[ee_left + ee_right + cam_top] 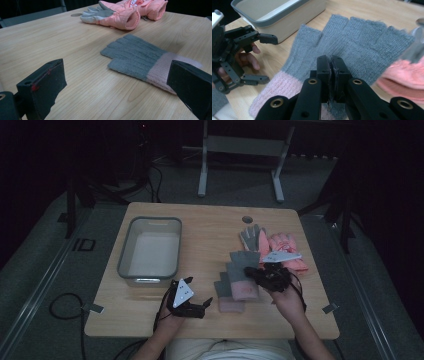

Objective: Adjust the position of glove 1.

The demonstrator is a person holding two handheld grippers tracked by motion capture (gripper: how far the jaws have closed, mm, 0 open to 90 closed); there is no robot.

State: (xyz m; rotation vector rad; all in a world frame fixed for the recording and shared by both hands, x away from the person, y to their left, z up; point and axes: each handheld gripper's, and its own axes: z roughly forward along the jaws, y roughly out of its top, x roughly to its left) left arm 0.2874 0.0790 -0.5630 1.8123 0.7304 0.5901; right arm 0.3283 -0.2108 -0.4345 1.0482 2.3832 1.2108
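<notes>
Grey knit fingerless glove with pink ribbed cuff (352,47) pinched near cuff by right gripper (331,75), jaws clamped on the knit, lying mid-tabletop beside padded salmon-pink ski gloves (285,249). Lift slow, keep pinch deep, avoid dragging second grey-and-pink knit glove (140,58). Left gripper (204,306) jaws apart, near front edge of wooden tabletop (210,227); grey plastic bin (150,251) at left looks the likely drop spot.

In the right gripper view, the right gripper (331,75) covers the middle of the grey glove (352,42), so the pinched fold is hidden. The glove's pink cuff (274,95) runs off the bottom edge. The salmon glove (404,75) beside it is blurred and cut off by the picture's right edge.
</notes>
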